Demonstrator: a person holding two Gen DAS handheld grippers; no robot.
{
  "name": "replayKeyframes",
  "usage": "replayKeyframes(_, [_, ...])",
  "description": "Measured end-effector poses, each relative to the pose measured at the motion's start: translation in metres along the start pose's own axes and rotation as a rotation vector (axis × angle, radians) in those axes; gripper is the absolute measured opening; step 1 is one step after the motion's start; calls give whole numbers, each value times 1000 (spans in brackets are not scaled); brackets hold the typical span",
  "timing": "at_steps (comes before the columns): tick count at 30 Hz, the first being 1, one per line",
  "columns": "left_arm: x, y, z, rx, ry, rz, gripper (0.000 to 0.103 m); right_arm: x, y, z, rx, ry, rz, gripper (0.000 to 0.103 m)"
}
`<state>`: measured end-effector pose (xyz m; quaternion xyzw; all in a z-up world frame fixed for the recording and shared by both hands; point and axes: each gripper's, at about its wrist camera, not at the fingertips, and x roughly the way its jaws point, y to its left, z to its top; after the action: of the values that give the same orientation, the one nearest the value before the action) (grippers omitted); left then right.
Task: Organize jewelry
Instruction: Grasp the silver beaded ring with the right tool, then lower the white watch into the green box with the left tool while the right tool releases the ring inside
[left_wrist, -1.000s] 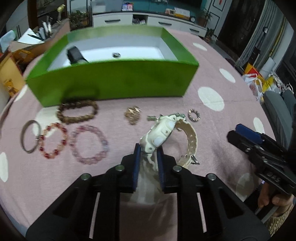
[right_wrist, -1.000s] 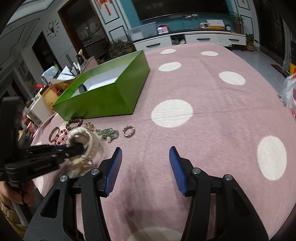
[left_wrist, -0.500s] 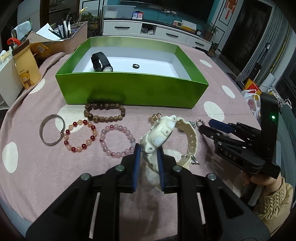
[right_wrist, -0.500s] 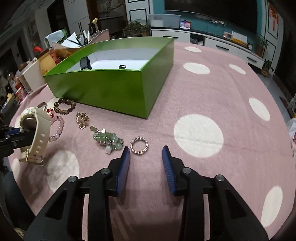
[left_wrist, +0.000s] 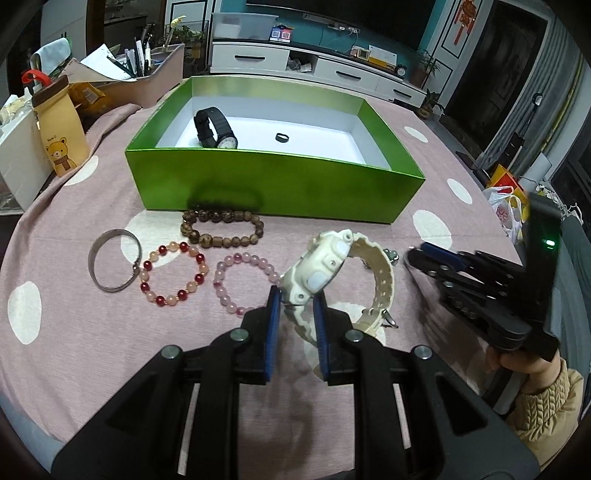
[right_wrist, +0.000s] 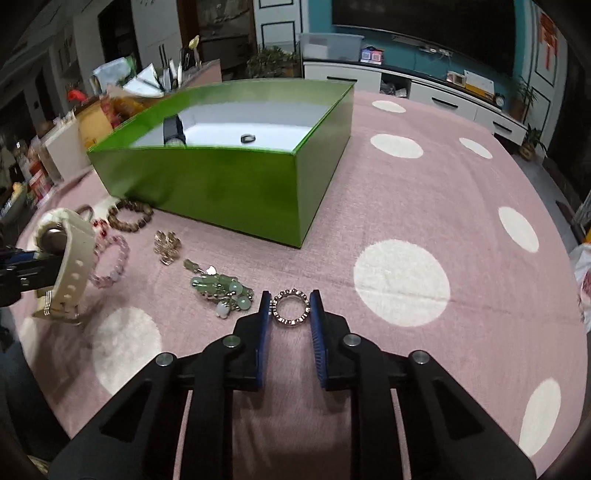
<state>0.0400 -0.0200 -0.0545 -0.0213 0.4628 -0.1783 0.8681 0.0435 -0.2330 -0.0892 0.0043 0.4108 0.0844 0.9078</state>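
My left gripper (left_wrist: 295, 300) is shut on the strap of a cream watch (left_wrist: 325, 266), held up off the pink cloth; the watch also shows at the left of the right wrist view (right_wrist: 70, 254). My right gripper (right_wrist: 290, 295) rests on the cloth, its jaws closing around a small beaded metal ring (right_wrist: 290, 322), and both blue pads touch the ring's sides. From the left wrist view the right gripper (left_wrist: 424, 254) sits low at the right. The green box (left_wrist: 273, 184) behind holds a black watch (left_wrist: 214, 127) and a dark ring (left_wrist: 282, 137).
On the cloth before the box lie a brown bead bracelet (left_wrist: 221, 229), a red-and-peach one (left_wrist: 173, 273), a pink one (left_wrist: 243, 280) and a silver bangle (left_wrist: 114, 269). A green jade piece (right_wrist: 221, 288) and gold brooch (right_wrist: 167, 245) lie left of the right gripper.
The right gripper swung toward the beaded ring and its jaws narrowed from wide to touching it. The left gripper drew back and up a little with the cream watch.
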Motion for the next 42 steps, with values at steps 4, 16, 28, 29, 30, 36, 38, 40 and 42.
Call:
replayKeyframes(4, [-4,5,4,-10,-12,10,17,-26,-1,5,5,-61,10,20])
replayKeyframes(16, [-16,0,66,29,-100,57,17,-63,14,52,13,-233,61,20])
replayKeyframes(28, [11,-9,131,59,-119,135,17,-37,13,97,65,-265,83,20])
replayKeyframes(29, [18,-9,137,62,-113,143,17,-34,12,99,68,-263,82,20])
replayKeyframes(30, [24,-9,142,62,-106,154,18,-29,11,102,72,-258,80,20])
replayKeyframes(36, [60,-10,156,57,-51,177,18,-6,13,111,64,-220,59,20])
replayKeyframes(38, [71,-10,157,58,-30,185,18,2,14,113,61,-207,54,20])
replayKeyframes(40, [78,-11,157,60,-16,189,18,8,15,115,56,-195,52,20])
replayKeyframes(42, [87,-10,157,63,2,197,18,13,17,115,48,-183,47,20])
